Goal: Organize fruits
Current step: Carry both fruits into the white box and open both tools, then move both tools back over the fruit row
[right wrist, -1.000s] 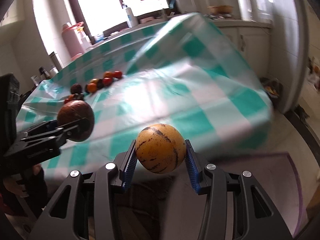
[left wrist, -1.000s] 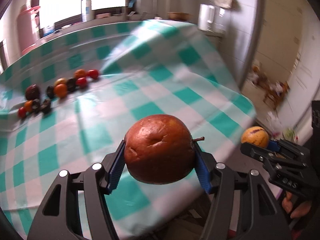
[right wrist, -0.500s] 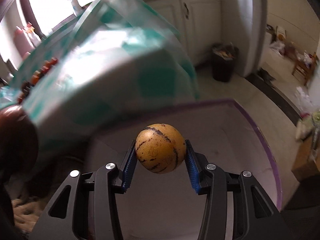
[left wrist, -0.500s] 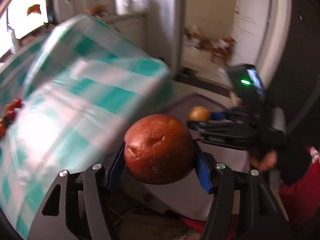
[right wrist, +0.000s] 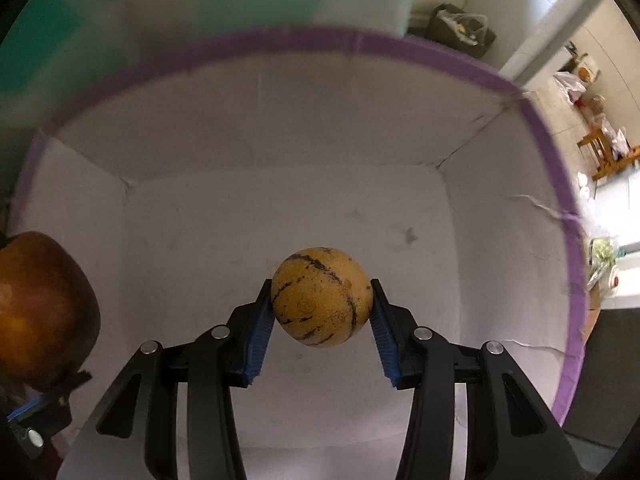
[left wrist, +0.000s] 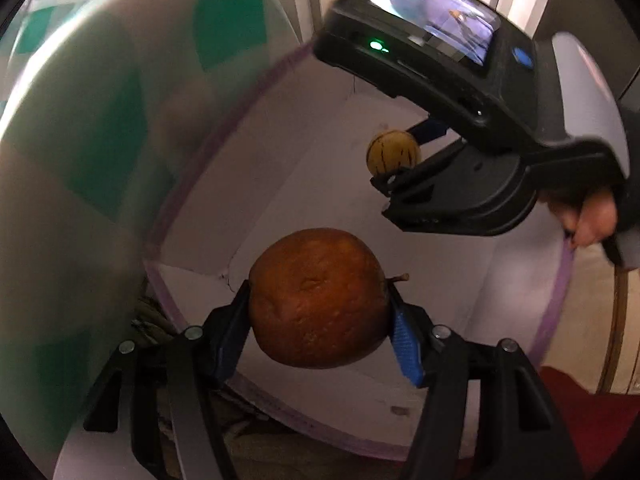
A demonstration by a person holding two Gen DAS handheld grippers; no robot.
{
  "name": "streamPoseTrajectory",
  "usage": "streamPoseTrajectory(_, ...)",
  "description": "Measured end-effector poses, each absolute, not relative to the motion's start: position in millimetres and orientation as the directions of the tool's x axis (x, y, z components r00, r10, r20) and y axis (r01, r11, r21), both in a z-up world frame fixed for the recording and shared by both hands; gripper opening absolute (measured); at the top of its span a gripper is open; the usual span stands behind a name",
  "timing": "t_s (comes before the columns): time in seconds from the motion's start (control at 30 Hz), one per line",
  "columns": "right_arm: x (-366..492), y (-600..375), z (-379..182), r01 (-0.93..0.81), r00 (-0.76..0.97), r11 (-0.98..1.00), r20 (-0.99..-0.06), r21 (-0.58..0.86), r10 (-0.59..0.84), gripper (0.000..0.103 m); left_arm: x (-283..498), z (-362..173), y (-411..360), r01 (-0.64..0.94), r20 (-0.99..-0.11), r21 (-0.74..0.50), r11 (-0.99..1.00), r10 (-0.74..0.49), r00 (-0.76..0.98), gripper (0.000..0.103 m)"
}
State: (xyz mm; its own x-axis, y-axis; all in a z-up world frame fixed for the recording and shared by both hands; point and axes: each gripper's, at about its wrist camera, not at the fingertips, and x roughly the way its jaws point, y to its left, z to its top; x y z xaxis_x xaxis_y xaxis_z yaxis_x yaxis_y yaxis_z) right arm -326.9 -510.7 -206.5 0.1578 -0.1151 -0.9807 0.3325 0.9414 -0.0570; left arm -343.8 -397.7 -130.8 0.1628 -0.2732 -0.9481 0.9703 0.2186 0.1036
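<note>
Both grippers lowered over box (right wrist: 280, 168); brown fruit (left wrist: 318, 298) clamped left gripper (left wrist: 320, 316).

Two fruits in view: one large brown wrinkled fruit (left wrist: 318, 298) with a short stem, one smaller yellow round fruit (right wrist: 321, 297) streaked with dark lines. Two sets of tongs: the left tongs (left wrist: 320, 320), clamped on the brown fruit, and the right tongs (right wrist: 321, 312), clamped on the yellow fruit. Four blue pads in all, two per set. One white bin (right wrist: 280, 152) with a purple rim, nothing lying on its floor. One checked green and white cloth (left wrist: 100, 120) over one surface. One hand (left wrist: 588, 220) visible, on the right handle. One small screen (left wrist: 436, 36) on that handle, with one green light beside it.
</note>
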Motion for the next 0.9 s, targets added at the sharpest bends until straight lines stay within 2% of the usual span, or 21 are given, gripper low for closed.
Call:
streamPoseTrajectory(0.3,-321.5,-497.7,-227.9,0.253,0.088,0.964,-0.991,-0.079,-0.104,0.046,-333.8,-161.1,-402.5,0.967,-0.975,0.085,0.24,-0.18,0.13,0.063)
streamPoseTrajectory(0.37,-316.7,-500.8,-231.1,0.251,0.085,0.966,-0.992,-0.068,-0.092,0.052,-333.8,-164.2,-411.0,0.969,-0.974,0.103,0.225,-0.174,0.144,0.063)
streamPoseTrajectory(0.43,-314.6,-507.2,-229.7,0.274,0.098,0.959,-0.99,-0.07,-0.1,0.07,-333.0,-165.9,-416.1,0.971,-0.976,0.106,0.212,-0.166,0.143,0.064)
streamPoseTrajectory(0.5,-312.8,-520.1,-227.3,0.318,0.114,0.945,-0.987,-0.072,-0.113,0.077,-332.9,-169.9,-421.0,0.974,-0.979,0.107,0.2,-0.148,0.138,0.065)
streamPoseTrajectory(0.57,-309.4,-532.9,-226.5,0.35,0.12,0.93,-0.98,-0.108,-0.159,0.079,-336.6,-173.6,-423.9,0.976,-0.981,0.101,0.195,-0.141,0.13,0.069)
streamPoseTrajectory(0.73,-287.9,-565.2,-227.8,0.391,0.167,0.883,-0.924,-0.259,-0.344,0.083,-331.3,-182.8,-420.4,0.966,-0.989,0.07,0.25,-0.107,0.099,0.07)
streamPoseTrajectory(0.9,-262.6,-556.0,-223.3,0.346,0.279,0.896,-0.881,-0.278,-0.381,0.083,-327.8,-187.5,-418.6,0.959,-0.992,0.062,0.278,-0.091,0.091,0.07)
